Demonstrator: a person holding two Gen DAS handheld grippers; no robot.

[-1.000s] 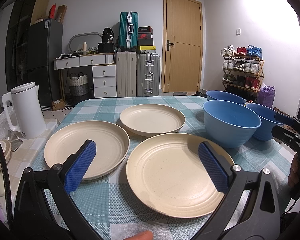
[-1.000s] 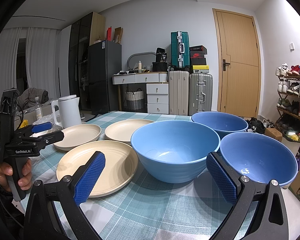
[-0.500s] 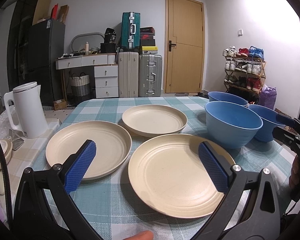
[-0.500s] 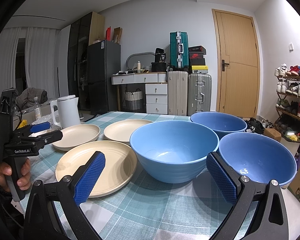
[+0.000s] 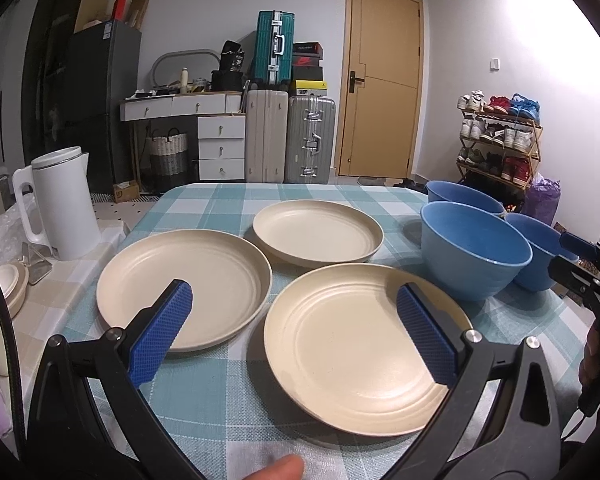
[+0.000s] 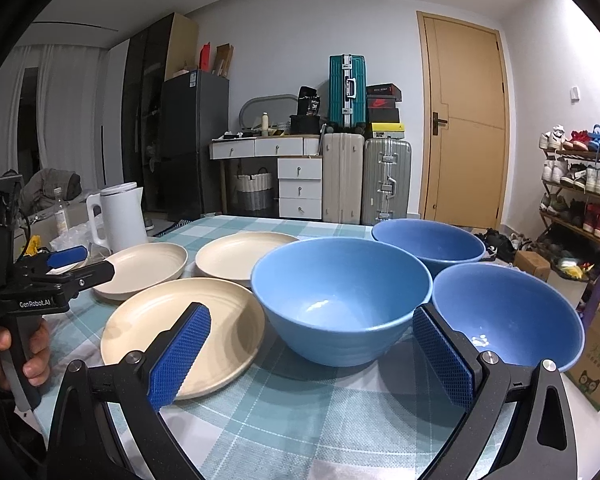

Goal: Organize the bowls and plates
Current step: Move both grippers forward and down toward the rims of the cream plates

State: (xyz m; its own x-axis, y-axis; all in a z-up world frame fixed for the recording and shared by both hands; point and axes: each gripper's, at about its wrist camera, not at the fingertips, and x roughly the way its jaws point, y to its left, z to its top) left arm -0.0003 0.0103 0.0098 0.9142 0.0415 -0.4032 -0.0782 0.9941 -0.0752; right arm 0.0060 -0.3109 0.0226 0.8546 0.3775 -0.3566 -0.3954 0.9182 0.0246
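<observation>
Since nothing is stacked yet, three plates and three bowls lie singly on checked table point(image 5: 228, 392). Near plate point(image 5: 364, 344) sits dead ahead of left gripper point(image 5: 296, 320), rim just below wide-apart fingers, nothing held. Left plate point(image 5: 184, 284) beside it, far plate point(image 5: 316, 232) behind. Near bowl point(image 6: 340, 292) sits ahead of right gripper point(image 6: 312, 348), fingers likewise spread, empty; right bowl point(image 6: 508, 312) and far bowl point(image 6: 428, 240) flank it. Judgement: left hand nearer plates, right nearer bowls. Kettle point(image 5: 64, 200) clear at left.

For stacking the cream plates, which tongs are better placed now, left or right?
Left. The left tongs are open directly over the nearest cream plate, while the right tongs face the front blue bowl.
</observation>
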